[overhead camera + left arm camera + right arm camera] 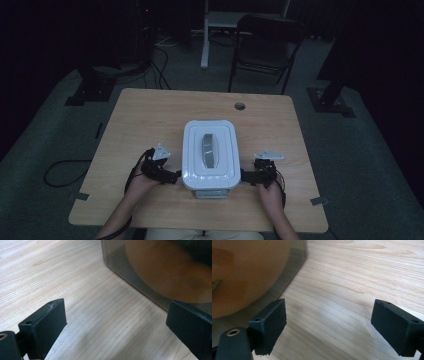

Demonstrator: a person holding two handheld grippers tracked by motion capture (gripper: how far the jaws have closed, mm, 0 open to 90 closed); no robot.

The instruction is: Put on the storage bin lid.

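**Container flanked on both sides, nothing gripped yet**

The wooden table is seen from above, and the lidded container is found at its middle, toward the near edge, white lid on and a grey handle running along the top. The left gripper is held at the container's near-left corner, the right gripper at its near-right corner. In both gripper views the jaws are spread wide apart over bare wood, with nothing between them.

A slip is judged the main risk: the smoky translucent wall looks smooth, and if it is squeezed low and unevenly, the container may be twisted or skidded toward the near edge. If only the lid rim is caught, the lid may be popped loose and the body left behind. Something orange-brown is glimpsed inside; it cannot be identified.

No brand, label or writing is made out anywhere.
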